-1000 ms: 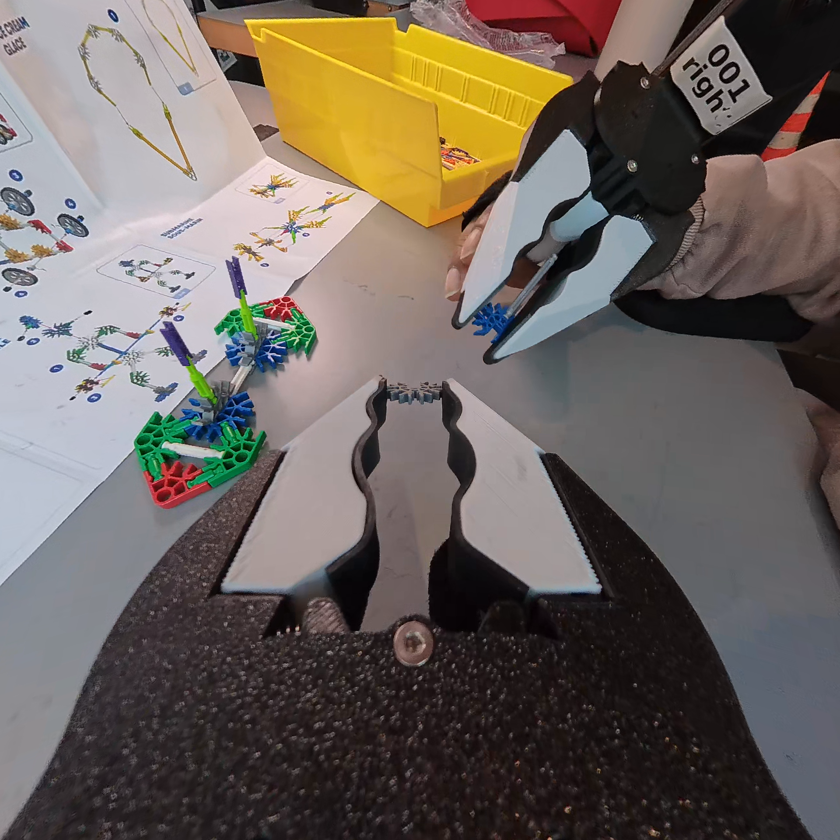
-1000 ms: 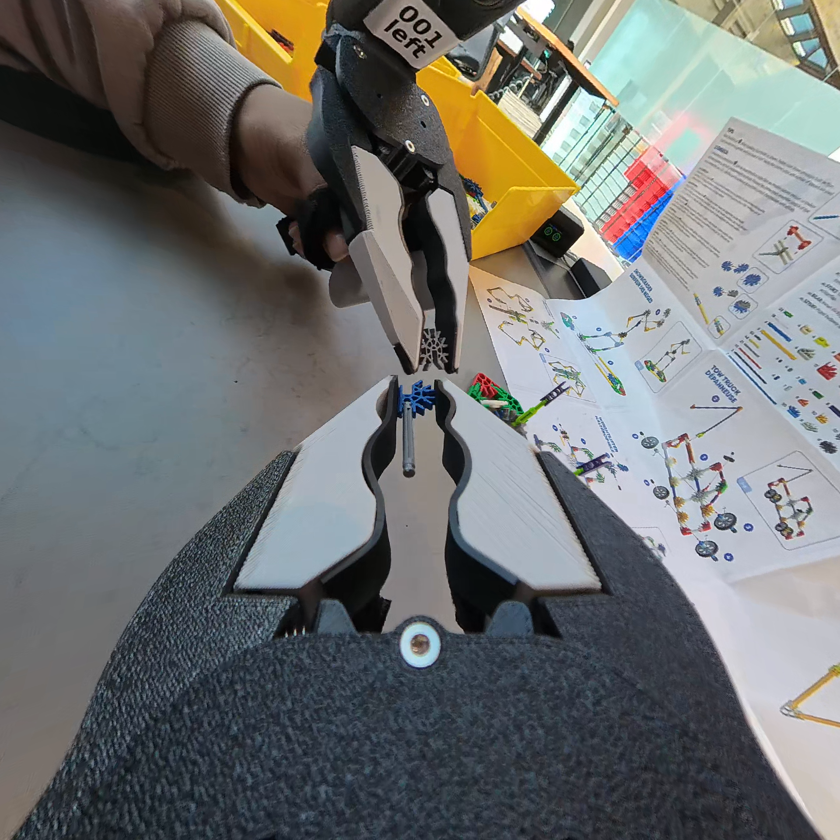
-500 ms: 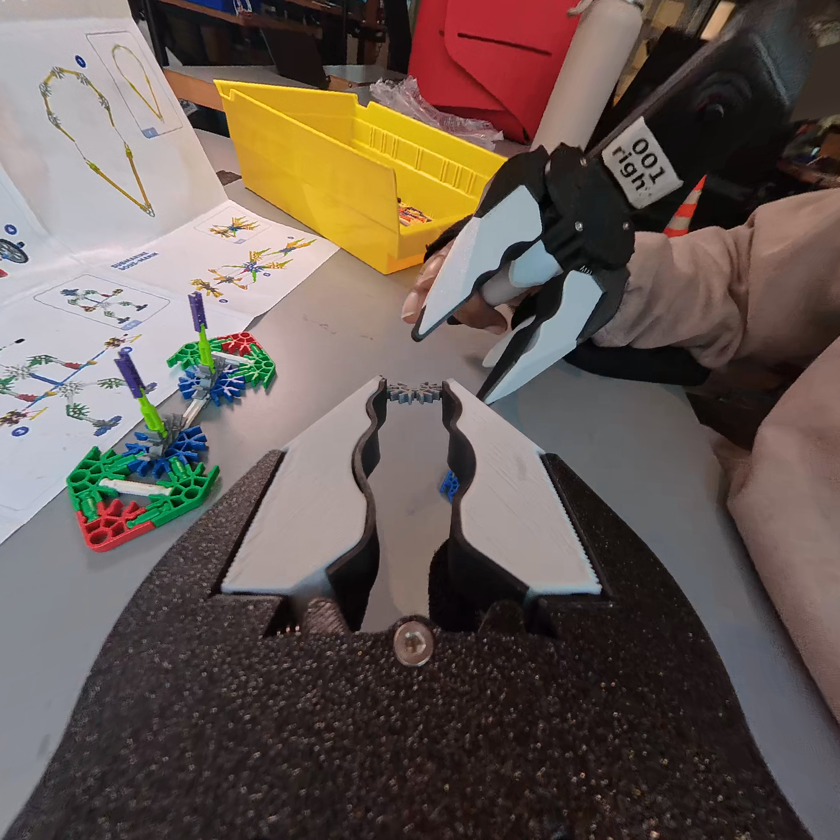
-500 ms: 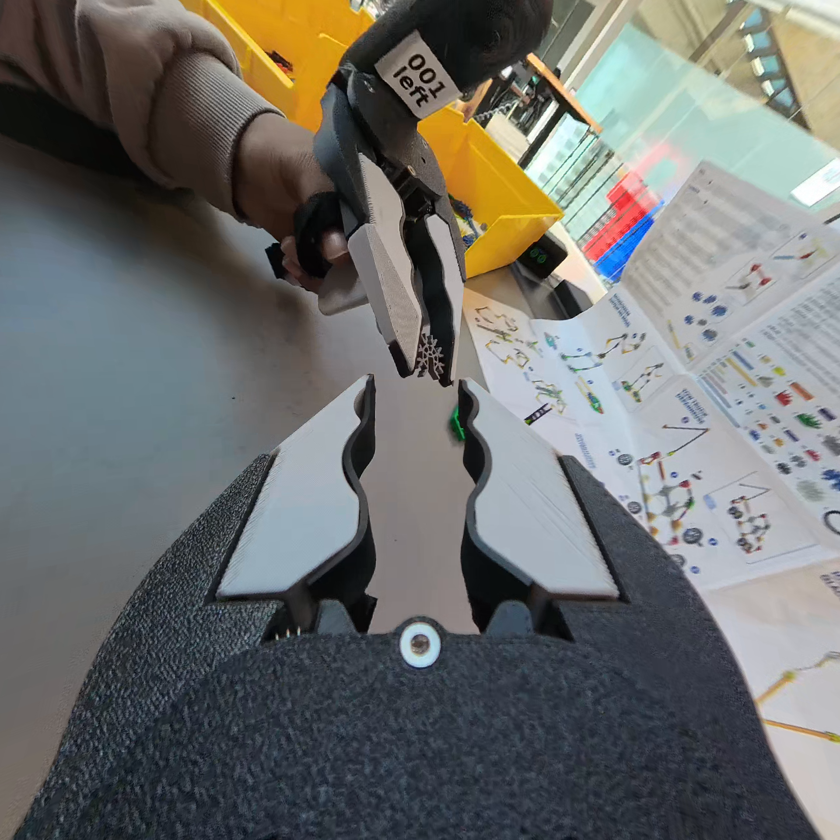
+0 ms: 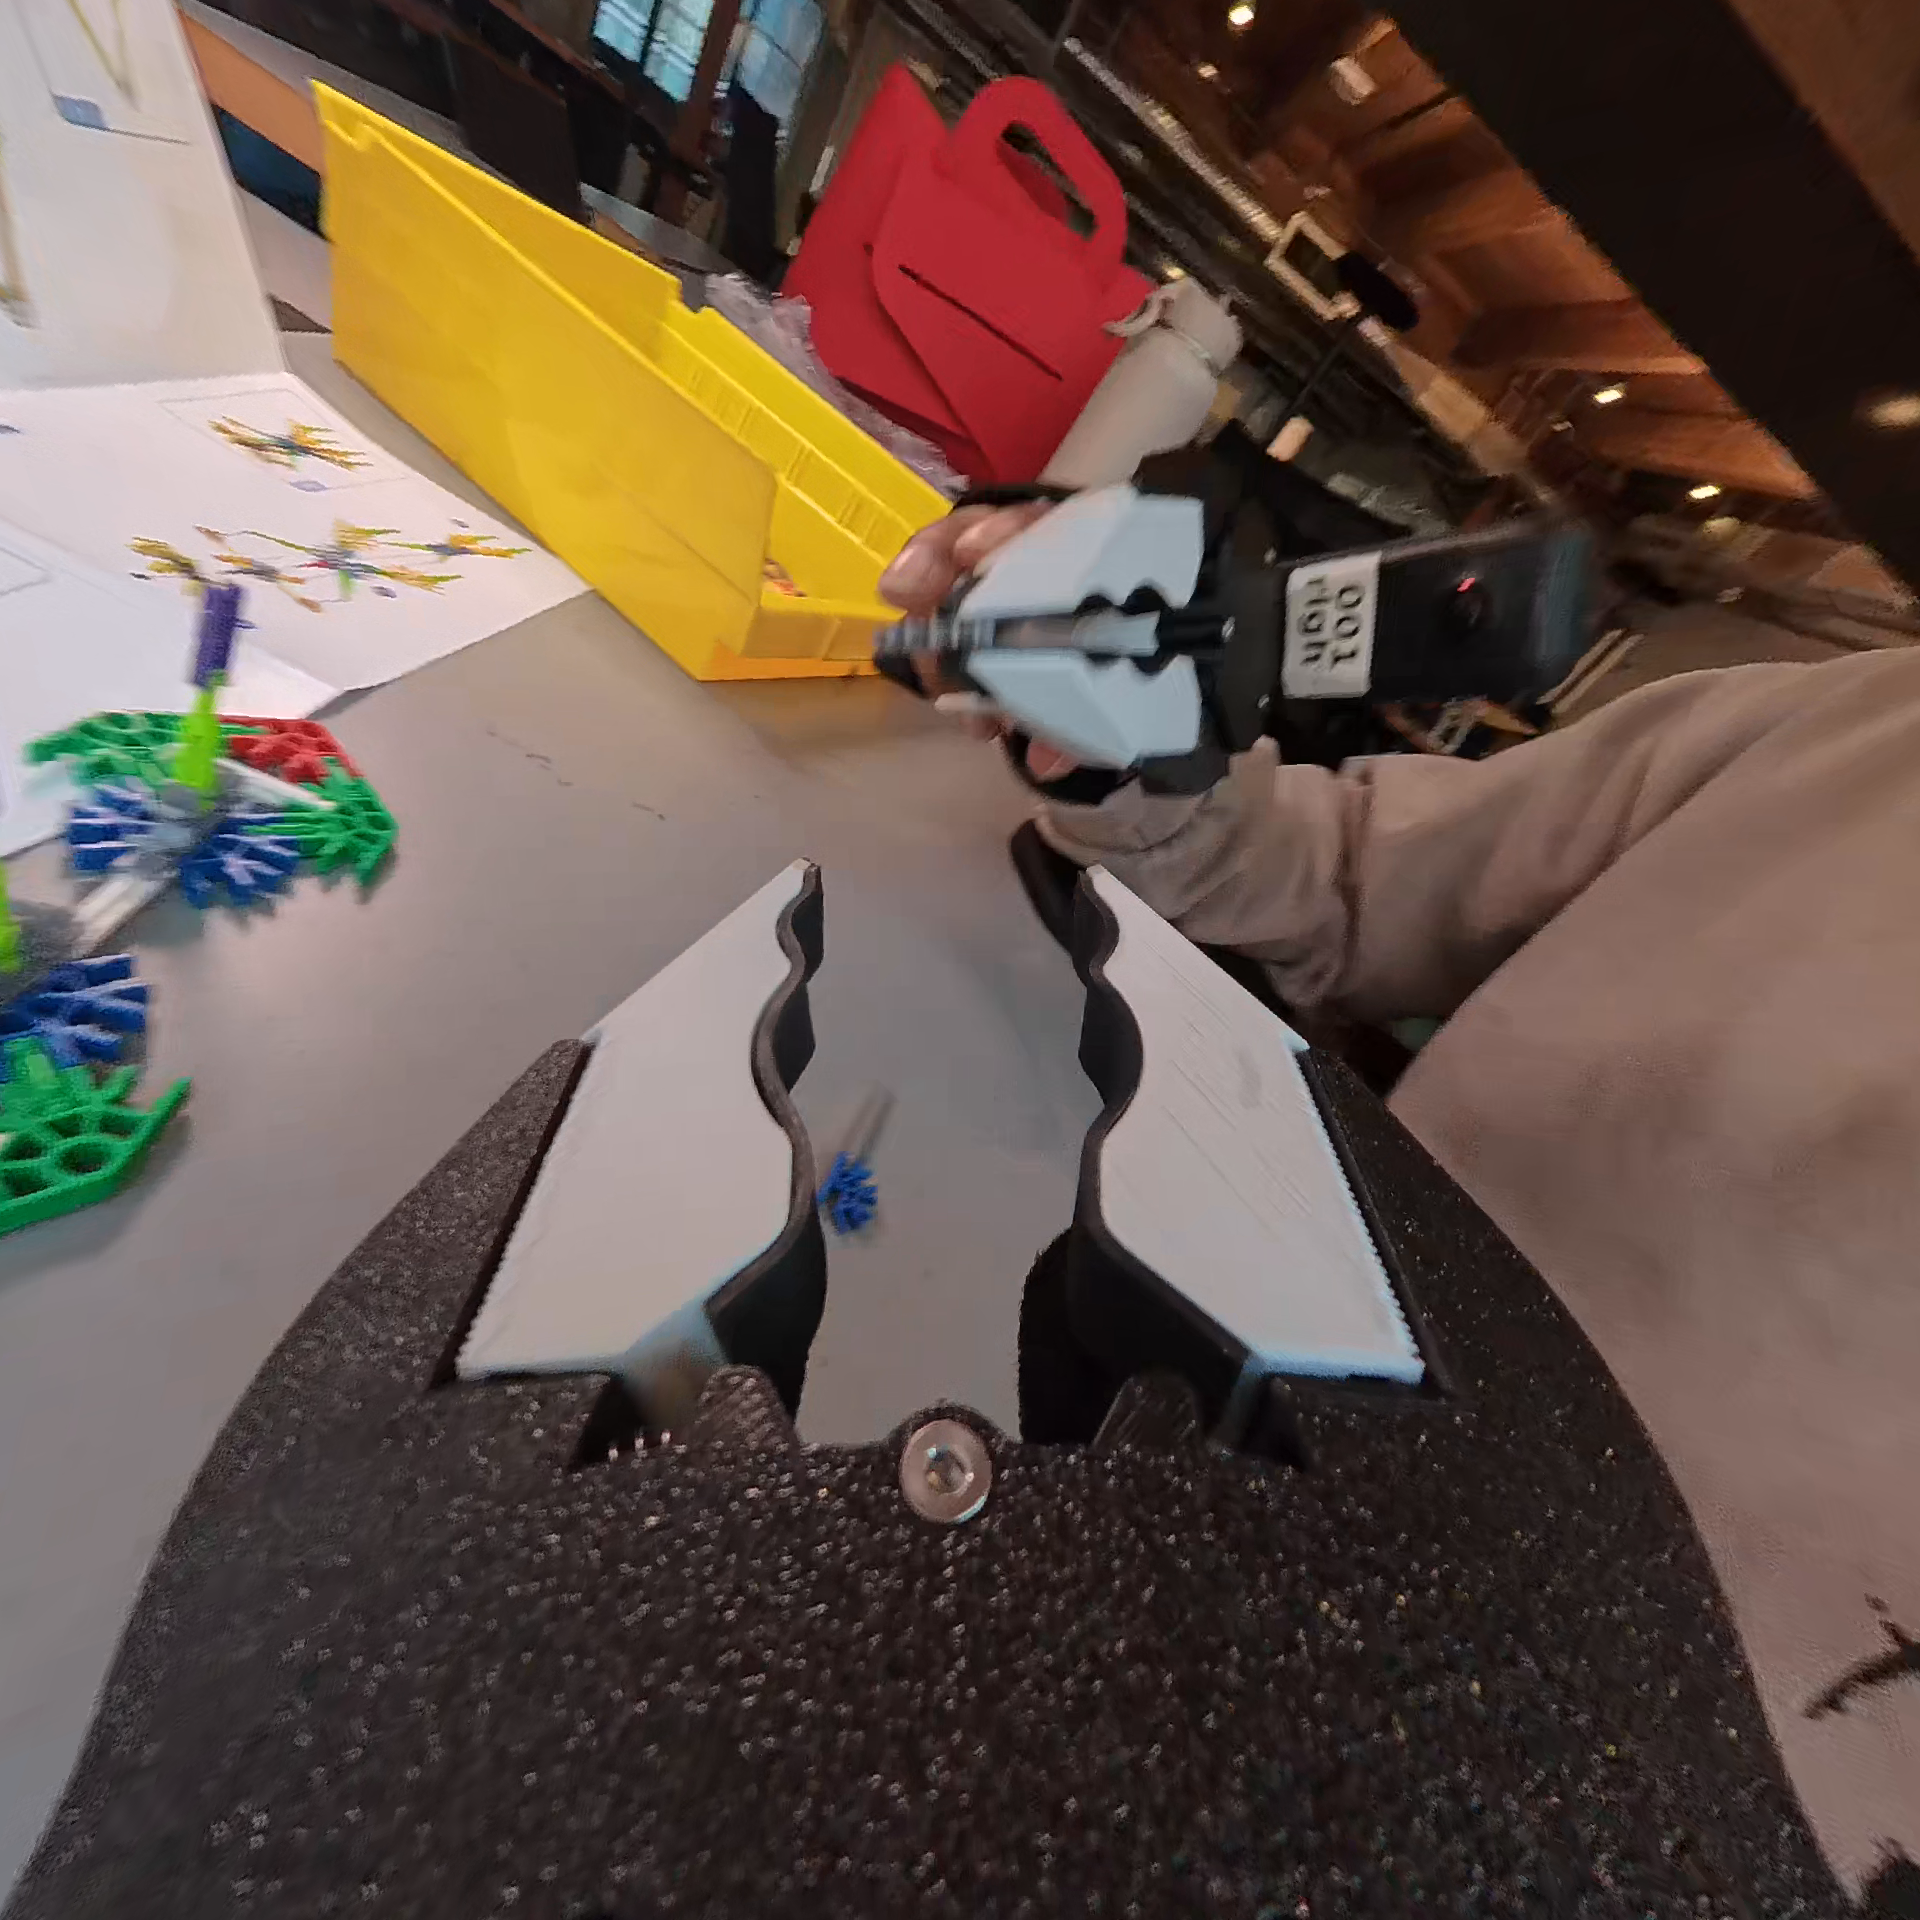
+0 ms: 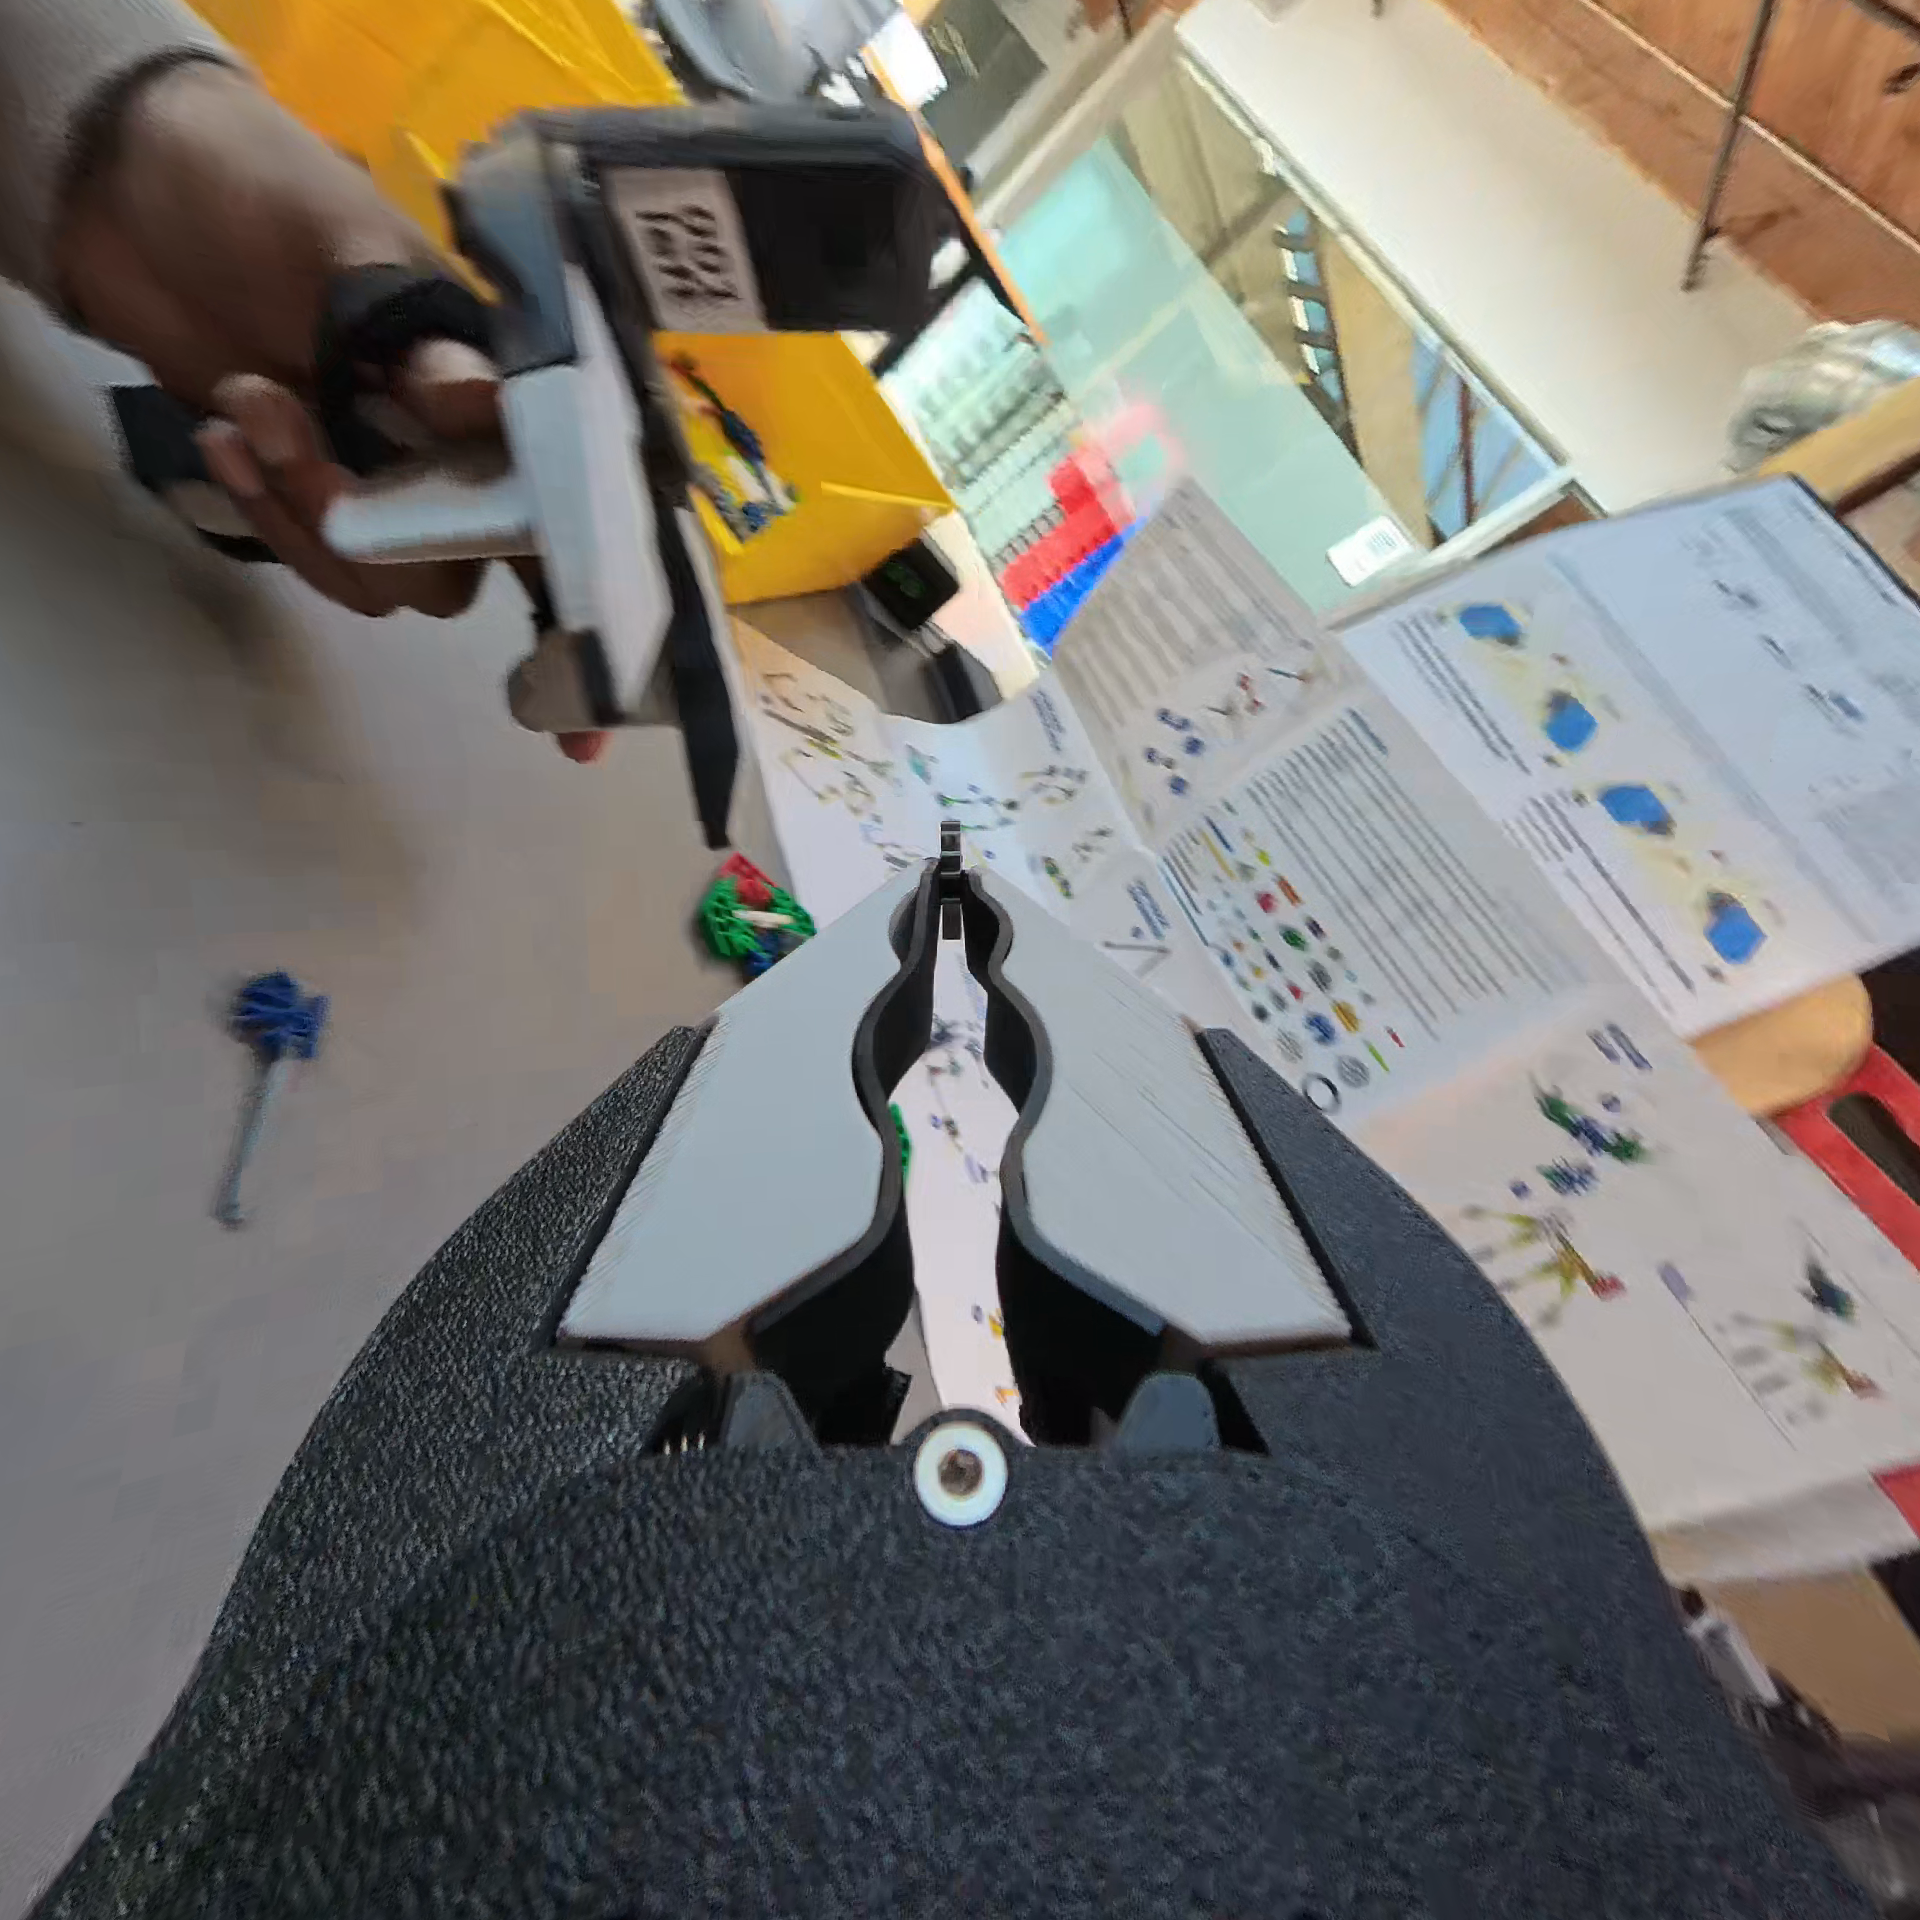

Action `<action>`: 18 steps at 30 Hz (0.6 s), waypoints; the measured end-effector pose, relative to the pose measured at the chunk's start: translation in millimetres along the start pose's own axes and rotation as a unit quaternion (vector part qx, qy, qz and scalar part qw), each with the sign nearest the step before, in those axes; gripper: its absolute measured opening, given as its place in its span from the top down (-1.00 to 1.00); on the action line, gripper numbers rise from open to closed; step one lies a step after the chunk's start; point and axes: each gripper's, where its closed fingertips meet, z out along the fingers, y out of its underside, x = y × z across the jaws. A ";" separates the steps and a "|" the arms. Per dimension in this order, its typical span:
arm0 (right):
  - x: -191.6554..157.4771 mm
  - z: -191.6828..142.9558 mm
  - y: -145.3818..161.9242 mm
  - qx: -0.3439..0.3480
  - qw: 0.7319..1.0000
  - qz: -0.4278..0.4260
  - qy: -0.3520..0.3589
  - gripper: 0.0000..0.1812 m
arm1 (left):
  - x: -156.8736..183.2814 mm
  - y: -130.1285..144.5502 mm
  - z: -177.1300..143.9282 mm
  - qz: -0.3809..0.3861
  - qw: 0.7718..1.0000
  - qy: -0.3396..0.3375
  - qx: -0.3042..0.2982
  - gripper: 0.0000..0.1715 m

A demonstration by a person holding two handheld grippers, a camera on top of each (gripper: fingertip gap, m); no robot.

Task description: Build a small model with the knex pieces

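Yellow bin (image 5: 582,416) on grey table (image 5: 623,831), instruction sheets (image 6: 1455,883), red bag (image 5: 966,301) behind

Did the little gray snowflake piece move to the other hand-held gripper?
Yes. The gray snowflake piece left the open left hand-held gripper and now sits pinched in the right hand-held gripper, nearer the yellow bin.

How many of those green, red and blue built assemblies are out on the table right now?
2. One assembly lies beside the instruction sheet; the second assembly lies nearer the camera, cut off by the left edge. Others may be out of frame.
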 end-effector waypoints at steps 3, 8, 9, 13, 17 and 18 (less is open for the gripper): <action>90.4 -35.2 50.6 -0.096 0.981 0.050 0.164 0.98 | -11.3 -1.1 -6.8 0.043 0.998 -0.046 -0.011 0.45; 169.8 -133.0 175.0 -0.338 0.875 0.120 0.326 0.97 | -26.8 47.3 2.7 0.148 0.970 -0.105 -0.159 0.45; 170.8 -147.6 196.7 -0.373 0.857 0.126 0.334 0.96 | -25.7 56.1 6.2 0.161 0.965 -0.104 -0.181 0.45; 172.4 -158.1 210.3 -0.367 0.850 0.151 0.346 0.69 | -22.0 82.7 13.4 0.184 0.947 -0.095 -0.247 0.45; 135.1 -89.2 132.1 -0.224 0.945 0.127 0.202 0.83 | -26.9 99.6 9.3 0.197 0.930 -0.101 -0.293 0.59; 106.5 -68.0 111.9 -0.191 0.964 0.139 0.121 0.84 | -28.4 101.5 8.9 0.199 0.928 -0.104 -0.298 0.63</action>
